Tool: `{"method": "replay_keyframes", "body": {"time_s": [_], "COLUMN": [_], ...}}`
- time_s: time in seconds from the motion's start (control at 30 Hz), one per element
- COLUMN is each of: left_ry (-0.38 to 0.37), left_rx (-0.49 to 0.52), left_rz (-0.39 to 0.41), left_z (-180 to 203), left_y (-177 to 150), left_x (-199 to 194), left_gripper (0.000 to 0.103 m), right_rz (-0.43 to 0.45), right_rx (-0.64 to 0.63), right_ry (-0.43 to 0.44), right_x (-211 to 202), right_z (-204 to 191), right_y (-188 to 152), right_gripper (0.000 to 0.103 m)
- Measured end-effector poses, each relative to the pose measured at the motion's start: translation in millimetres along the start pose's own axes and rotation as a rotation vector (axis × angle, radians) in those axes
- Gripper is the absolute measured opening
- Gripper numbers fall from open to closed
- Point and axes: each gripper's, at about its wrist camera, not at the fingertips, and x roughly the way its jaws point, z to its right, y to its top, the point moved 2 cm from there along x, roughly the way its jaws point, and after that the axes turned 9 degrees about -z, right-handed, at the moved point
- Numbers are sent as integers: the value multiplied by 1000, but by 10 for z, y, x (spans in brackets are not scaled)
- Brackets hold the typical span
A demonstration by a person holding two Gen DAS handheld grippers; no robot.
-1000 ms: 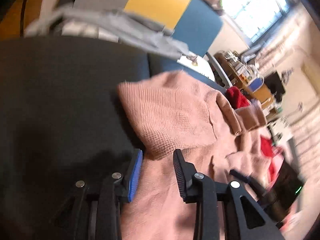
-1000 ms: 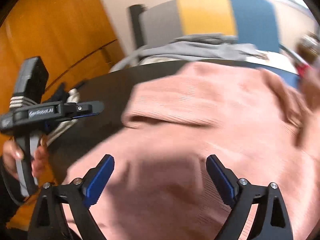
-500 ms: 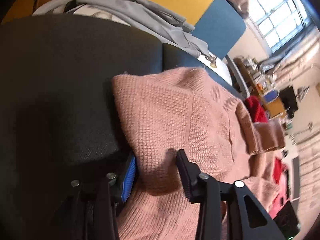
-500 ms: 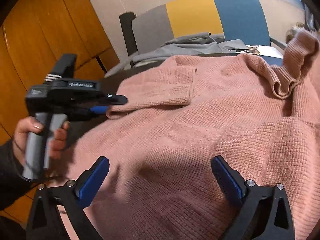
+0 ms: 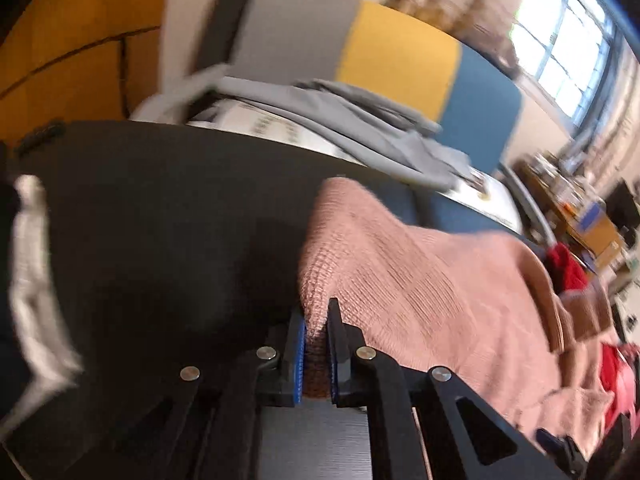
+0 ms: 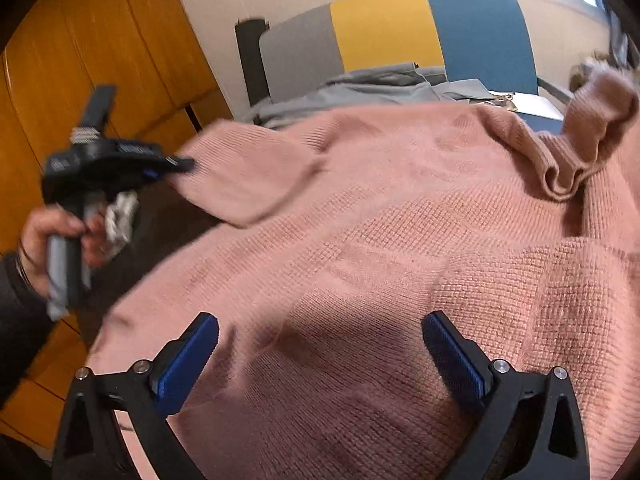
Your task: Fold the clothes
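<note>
Pinching a folded edge of the dusty-pink knitted sweater (image 5: 420, 280) between its blue-padded fingers, the left tool (image 5: 316, 344) holds that corner just above the dark tabletop (image 5: 160, 220). The sweater lies spread across the tabletop, its ribbed collar bunched at the far right. The right tool (image 6: 320, 356) hovers over the knit with fingers spread wide, gripping nothing; a grey garment (image 6: 380, 84) sits beyond.

pink sweater (image 6: 360, 240): right and bottom edges cut off | grey garment (image 5: 360, 120): motion-blurred
</note>
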Motion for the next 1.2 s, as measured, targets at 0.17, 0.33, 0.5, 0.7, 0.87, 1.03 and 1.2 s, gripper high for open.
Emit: {"method": "replay_keyframes", "body": {"time_s": [0.17,0.33,0.5,0.7,0.87,1.03,1.2], "left_ry": [108,164,149,-8,17,110,214], "left_rx": [-96,-231,-296,57,231,261,211], "left_rz": [-4,-5,192,82,-100,-25,-18], "left_z": [-753,-1312,-1305,-129,471,319,146], "left_y": [58,53,79,-271,-832,-1137,-1074], "left_x": [-147,-397,-1032,-828,-87,55,82], "left_gripper": [7,14,16,19,18,23,29], "right_rz": [-39,-71,-101,-136,-113,-43,-33], "right_rx": [-65,-184,-297,-382,-367,-320,-231], "right_ry": [-13,25,-40,-97,-50,68,174], "right_x": [113,239,325,309,179,40,5], "right_z": [-262,-591,-804,-943,-932,-805,-687], "right_y": [63,113,91,-75,-184,-250,-121], "right_gripper": [103,103,103,103,103,103,103]}}
